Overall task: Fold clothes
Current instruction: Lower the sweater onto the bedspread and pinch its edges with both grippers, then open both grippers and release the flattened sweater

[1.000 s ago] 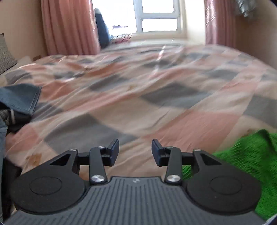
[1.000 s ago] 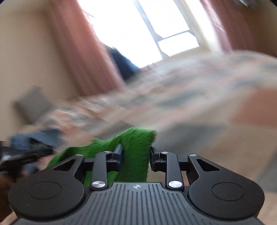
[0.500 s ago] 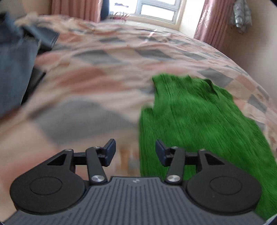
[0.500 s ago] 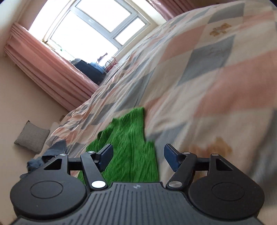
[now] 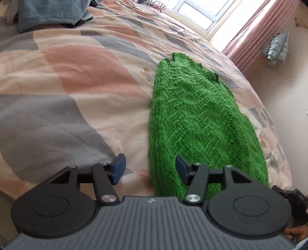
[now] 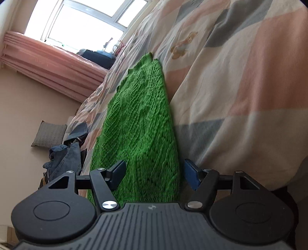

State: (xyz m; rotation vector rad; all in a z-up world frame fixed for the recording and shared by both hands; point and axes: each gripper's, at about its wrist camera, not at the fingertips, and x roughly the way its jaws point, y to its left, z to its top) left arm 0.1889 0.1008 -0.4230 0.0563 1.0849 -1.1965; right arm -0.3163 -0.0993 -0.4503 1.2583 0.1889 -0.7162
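A green knitted sweater (image 5: 192, 115) lies spread out lengthwise on the patchwork bed cover (image 5: 77, 77). My left gripper (image 5: 150, 169) hovers over its near end with the jaws opening. The sweater's left edge runs between the fingers, and the pads do not press on it. In the right wrist view the same sweater (image 6: 138, 119) stretches away from my right gripper (image 6: 154, 173). That gripper is open, its fingers stand either side of the sweater's near end, and nothing is gripped.
A heap of denim clothes (image 5: 48, 13) lies at the bed's far left and also shows in the right wrist view (image 6: 67, 153), beside a grey cushion (image 6: 50, 133). A window (image 5: 196, 11) and pink curtains (image 5: 256, 32) stand beyond the bed. A silver bag (image 5: 277, 48) hangs on the wall.
The right gripper was shut on the green sweater a second ago; it has let go and the sweater now lies flat. Both grippers swung across the bed, and the left jaws widened.
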